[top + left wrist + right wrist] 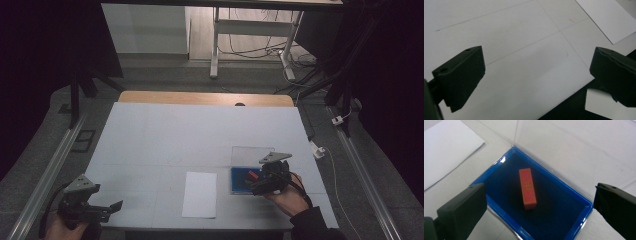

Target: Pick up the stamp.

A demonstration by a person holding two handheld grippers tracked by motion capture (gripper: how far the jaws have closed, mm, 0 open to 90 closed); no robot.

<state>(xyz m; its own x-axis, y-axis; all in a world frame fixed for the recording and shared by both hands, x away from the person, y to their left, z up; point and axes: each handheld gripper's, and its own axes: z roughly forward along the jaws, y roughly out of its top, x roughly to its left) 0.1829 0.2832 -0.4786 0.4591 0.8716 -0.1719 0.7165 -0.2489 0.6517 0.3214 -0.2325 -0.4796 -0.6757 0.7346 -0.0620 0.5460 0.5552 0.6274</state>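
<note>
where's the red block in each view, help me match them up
High view: the red block sits right of centre, in the blue tray, just ahead of the right gripper.
Right gripper view: centre of frame, lying on the tray's dark lining between the open jaws.
Shared landmark: the white sheet of paper left of the tray.

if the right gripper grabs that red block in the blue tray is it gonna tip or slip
The red block looks like a rigid, flat-sided bar, so the right gripper, its jaws wide open above it, should probably grip it firmly. It lies on its long face, so tipping seems unlikely. The blue tray has a dark, felt-like lining, which likely stops sliding; the light tray itself might shift.
</note>
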